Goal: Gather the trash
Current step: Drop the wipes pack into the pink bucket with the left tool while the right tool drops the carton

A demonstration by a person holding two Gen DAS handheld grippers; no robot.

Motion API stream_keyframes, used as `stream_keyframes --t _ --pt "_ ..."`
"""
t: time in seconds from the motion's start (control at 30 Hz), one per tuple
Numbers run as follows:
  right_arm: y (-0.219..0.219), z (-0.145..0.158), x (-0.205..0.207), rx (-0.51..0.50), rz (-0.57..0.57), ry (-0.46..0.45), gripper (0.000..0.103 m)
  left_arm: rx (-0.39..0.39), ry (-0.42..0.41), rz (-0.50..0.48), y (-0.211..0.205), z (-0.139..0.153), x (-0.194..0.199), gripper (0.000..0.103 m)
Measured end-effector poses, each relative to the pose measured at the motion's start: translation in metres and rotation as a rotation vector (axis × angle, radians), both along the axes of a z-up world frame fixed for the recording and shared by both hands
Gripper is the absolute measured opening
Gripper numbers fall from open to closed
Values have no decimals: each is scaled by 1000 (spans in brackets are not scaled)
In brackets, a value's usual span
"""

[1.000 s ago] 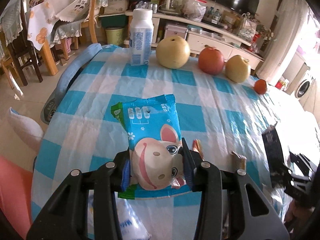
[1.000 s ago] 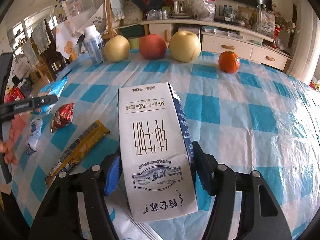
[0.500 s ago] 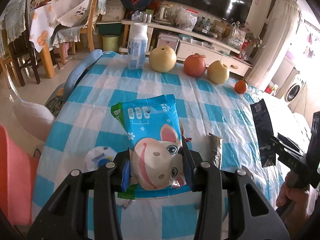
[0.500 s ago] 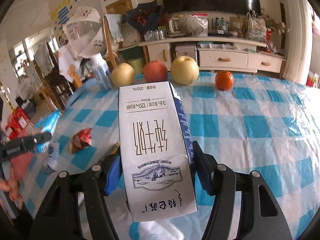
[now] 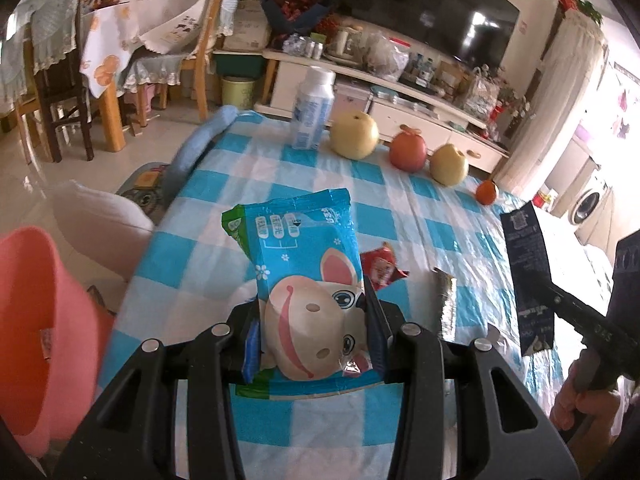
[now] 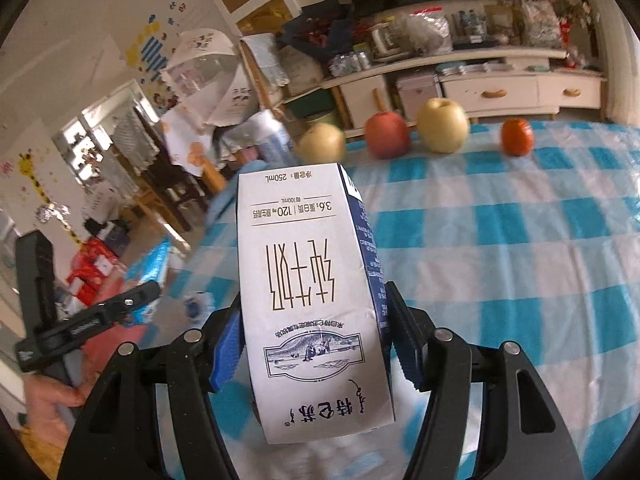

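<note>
My left gripper [image 5: 312,320] is shut on a blue snack wrapper [image 5: 304,256] printed with a cartoon animal, held above the checked table. My right gripper [image 6: 314,326] is shut on a white milk carton [image 6: 308,292], its print upside down, lifted over the table. In the left wrist view the carton's dark side [image 5: 526,276] and the right gripper [image 5: 588,328] show at the right edge. A red wrapper [image 5: 380,266] and a long brown wrapper [image 5: 446,300] lie on the cloth behind the snack wrapper. The left gripper [image 6: 120,308] appears at the left of the right wrist view.
A pink bin [image 5: 36,336] stands low at the left beside the table [image 5: 400,208]. At the table's far edge sit a white bottle [image 5: 312,112], two pears [image 5: 354,136], an apple [image 5: 408,154] and an orange [image 5: 486,192]. Chairs [image 5: 64,92] and a cabinet [image 5: 400,96] lie beyond.
Both grippers have risen and drawn back from the table with their loads. The pink bin has come further into the left wrist view, and the right wrist view has swung left.
</note>
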State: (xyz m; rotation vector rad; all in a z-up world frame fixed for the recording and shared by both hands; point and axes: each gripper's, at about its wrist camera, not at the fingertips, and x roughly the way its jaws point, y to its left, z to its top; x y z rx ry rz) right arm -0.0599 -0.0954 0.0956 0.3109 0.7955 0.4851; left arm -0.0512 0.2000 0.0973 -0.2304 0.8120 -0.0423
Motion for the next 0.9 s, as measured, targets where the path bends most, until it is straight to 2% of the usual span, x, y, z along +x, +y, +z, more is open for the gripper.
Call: stream_keyframes --t 0.23,0.37,0.67,0.9 --pt "45 13 -8 106 86 26 64 -11 -30 83 38 12 -12 43" --pt "75 20 -16 133 136 32 64 -18 -52 145 66 21 -22 43" --pt "167 30 -30 145 279 67 64 -22 -83 346 141 33 -51 44" --pt "249 44 -36 171 390 86 64 -76 -109 502 197 34 -76 44"
